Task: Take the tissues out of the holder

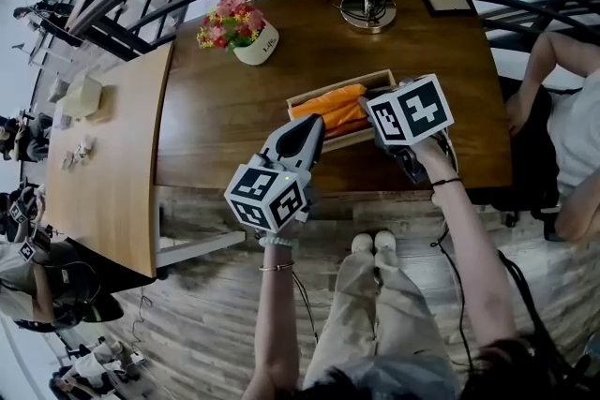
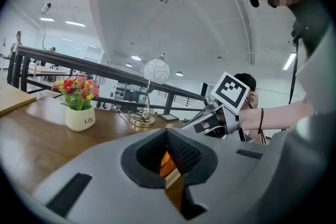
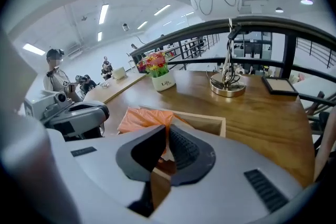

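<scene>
The fingers (image 3: 182,150) of the right gripper (image 3: 167,129) are pinched on a raised fold of the orange tissues (image 3: 137,119), which lie in the wooden holder (image 3: 212,124) on the desk (image 3: 262,113). Gripping the top fold probably lets them lift clear. The left gripper (image 2: 167,132) is clenched and empty at the holder's near left end, seemingly to steady it.

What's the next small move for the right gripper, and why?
Probably lift the right gripper straight up a little. Its jaws look pinched on the orange tissues, which lie in the wooden holder, so a short lift should start drawing them out.
</scene>
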A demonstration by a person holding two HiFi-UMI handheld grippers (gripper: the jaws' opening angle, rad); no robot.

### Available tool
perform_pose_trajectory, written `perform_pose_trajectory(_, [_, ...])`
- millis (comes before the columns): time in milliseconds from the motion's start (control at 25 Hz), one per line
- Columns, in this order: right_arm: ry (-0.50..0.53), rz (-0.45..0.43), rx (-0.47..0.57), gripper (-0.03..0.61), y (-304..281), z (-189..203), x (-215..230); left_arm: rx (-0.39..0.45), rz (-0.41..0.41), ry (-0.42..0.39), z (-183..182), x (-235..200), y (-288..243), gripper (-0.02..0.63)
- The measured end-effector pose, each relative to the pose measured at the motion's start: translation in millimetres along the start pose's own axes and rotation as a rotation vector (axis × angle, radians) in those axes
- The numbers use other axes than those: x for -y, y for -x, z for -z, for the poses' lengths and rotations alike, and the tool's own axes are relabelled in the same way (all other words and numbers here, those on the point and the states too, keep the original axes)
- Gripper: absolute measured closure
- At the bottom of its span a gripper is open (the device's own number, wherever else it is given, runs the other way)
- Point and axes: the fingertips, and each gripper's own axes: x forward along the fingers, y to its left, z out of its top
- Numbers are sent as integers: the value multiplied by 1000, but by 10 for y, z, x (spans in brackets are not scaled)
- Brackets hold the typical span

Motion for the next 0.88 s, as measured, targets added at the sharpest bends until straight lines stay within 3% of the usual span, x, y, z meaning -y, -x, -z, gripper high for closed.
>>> perform_pose_trajectory(280, [120,57,81,549,230,-171,-182,18,-20,0,-82,37,170,606])
perform_pose_trajectory(880, [128,88,186,552,773,-440,-267,88,23,-66,-553,237,256,606])
